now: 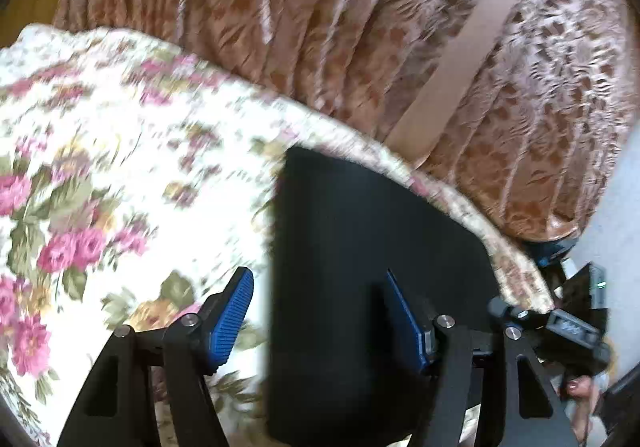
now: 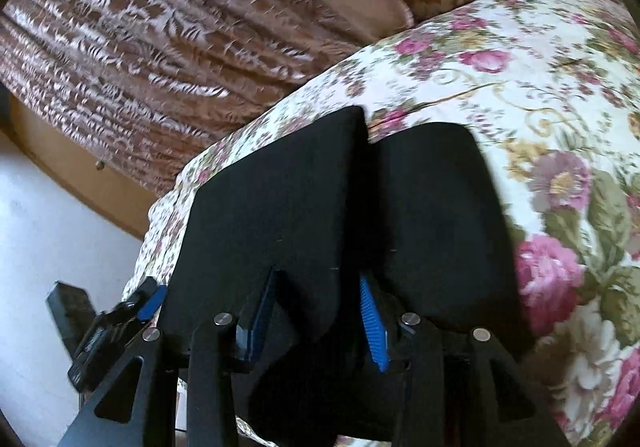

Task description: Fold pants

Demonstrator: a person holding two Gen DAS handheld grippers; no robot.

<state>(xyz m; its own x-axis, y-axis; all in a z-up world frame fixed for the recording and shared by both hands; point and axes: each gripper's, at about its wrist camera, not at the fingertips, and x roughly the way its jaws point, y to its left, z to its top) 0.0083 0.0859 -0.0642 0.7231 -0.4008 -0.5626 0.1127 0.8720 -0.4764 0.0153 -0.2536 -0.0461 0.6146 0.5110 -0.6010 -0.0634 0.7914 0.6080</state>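
Note:
Black pants (image 1: 360, 247) lie on a floral bedspread (image 1: 120, 147). In the left wrist view my left gripper (image 1: 320, 315) is open, its blue pads wide apart; the right pad (image 1: 404, 319) is over the black cloth, the left pad (image 1: 232, 319) over the bedspread. In the right wrist view the pants (image 2: 280, 199) show two legs side by side, running away from me. My right gripper (image 2: 316, 319) is open, its blue pads either side of the near edge of the cloth. Nothing is gripped. The other gripper (image 2: 120, 323) shows at the left.
Brown patterned curtains (image 1: 360, 27) hang behind the bed, also in the right wrist view (image 2: 140, 47). The bed edge (image 1: 500, 239) runs close beside the pants. A white wall (image 2: 48, 227) and a dark device (image 2: 68, 311) are past the bed's edge.

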